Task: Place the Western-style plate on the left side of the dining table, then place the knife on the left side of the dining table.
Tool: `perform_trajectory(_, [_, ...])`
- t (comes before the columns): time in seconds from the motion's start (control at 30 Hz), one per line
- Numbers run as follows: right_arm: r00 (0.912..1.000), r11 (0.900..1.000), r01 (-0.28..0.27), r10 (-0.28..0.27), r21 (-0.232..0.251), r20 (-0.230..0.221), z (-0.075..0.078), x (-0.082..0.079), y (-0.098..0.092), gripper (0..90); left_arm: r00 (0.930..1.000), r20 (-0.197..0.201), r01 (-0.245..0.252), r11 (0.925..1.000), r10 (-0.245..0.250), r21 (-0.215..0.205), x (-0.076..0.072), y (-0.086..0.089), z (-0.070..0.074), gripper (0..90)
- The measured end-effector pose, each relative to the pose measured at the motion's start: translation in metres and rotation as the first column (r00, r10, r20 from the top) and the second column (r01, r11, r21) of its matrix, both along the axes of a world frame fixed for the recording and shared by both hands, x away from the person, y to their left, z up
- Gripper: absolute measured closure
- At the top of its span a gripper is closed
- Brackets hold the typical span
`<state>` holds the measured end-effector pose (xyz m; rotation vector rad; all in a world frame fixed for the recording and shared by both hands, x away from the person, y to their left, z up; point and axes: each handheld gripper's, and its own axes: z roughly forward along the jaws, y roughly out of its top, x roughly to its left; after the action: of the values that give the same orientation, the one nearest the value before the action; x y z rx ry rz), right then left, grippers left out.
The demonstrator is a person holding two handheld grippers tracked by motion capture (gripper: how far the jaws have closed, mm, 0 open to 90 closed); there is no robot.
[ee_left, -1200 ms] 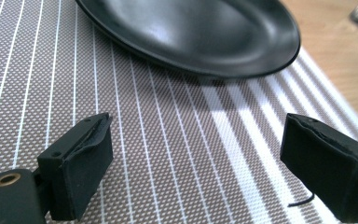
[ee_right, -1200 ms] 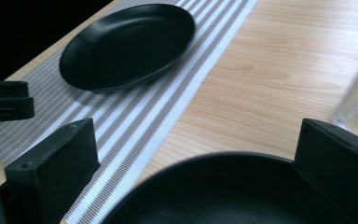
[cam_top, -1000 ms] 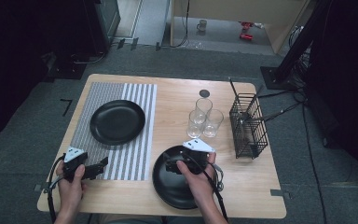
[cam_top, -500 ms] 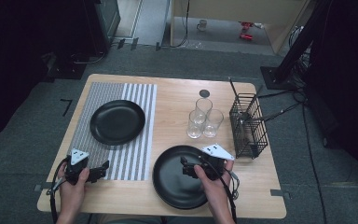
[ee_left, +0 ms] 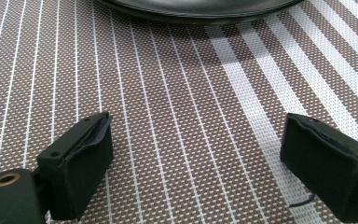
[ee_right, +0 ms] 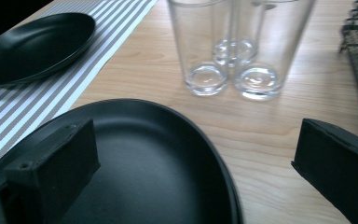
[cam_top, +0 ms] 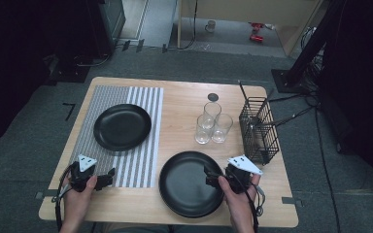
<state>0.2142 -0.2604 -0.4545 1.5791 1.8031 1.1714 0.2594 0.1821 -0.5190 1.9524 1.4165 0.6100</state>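
Near plate (cam_top: 189, 182) lies bare on the wood, right of the mat (cam_top: 141, 104). Left gripper (cam_top: 108, 177), jaws spread, hovers over the mat's front edge, holding nothing. Right gripper (cam_top: 211, 176), jaws wide, straddles the plate's right rim; a shallow bite could let it slip, or swing it into the glasses (cam_top: 212, 126) behind.

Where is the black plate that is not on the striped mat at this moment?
In the high view, the plate lies on bare wood at the table's near edge, right of the mat, with the open right gripper over its right rim.
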Motion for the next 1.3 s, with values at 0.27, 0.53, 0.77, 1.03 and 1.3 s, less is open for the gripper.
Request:
perform_trajectory(0.27, [0.9982, 0.998, 0.056, -0.057, 0.015, 0.017, 0.01, -0.008, -0.023, 0.0, 1.0, 0.0, 0.0, 1.0, 0.0, 0.0, 0.0, 0.0, 0.0, 9.6])
perform_trajectory(0.53, [0.992, 0.993, 0.119, -0.119, 0.001, 0.043, 0.02, -0.013, -0.045, 0.0, 1.0, -0.001, 0.001, 1.0, -0.001, 0.002, 0.0, 0.0, 0.0, 9.6])
perform_trajectory(0.77, [0.988, 0.99, 0.138, -0.136, -0.021, 0.073, 0.031, -0.013, -0.058, 0.0, 1.0, 0.0, 0.0, 1.0, 0.0, 0.0, 0.0, 0.0, 0.0, 9.6])
perform_trajectory(1.03, [0.983, 0.986, 0.166, -0.164, -0.018, 0.083, 0.043, -0.009, -0.076, 0.0, 1.0, 0.0, 0.0, 1.0, 0.0, 0.001, 0.0, 0.0, 0.0, 9.6])
perform_trajectory(1.3, [0.9777, 0.978, 0.197, -0.191, -0.063, 0.086, 0.05, 0.0, -0.089, 1.4, 1.0, 0.0, 0.0, 1.0, 0.0, 0.0, 0.0, 0.0, 0.0, 9.6])
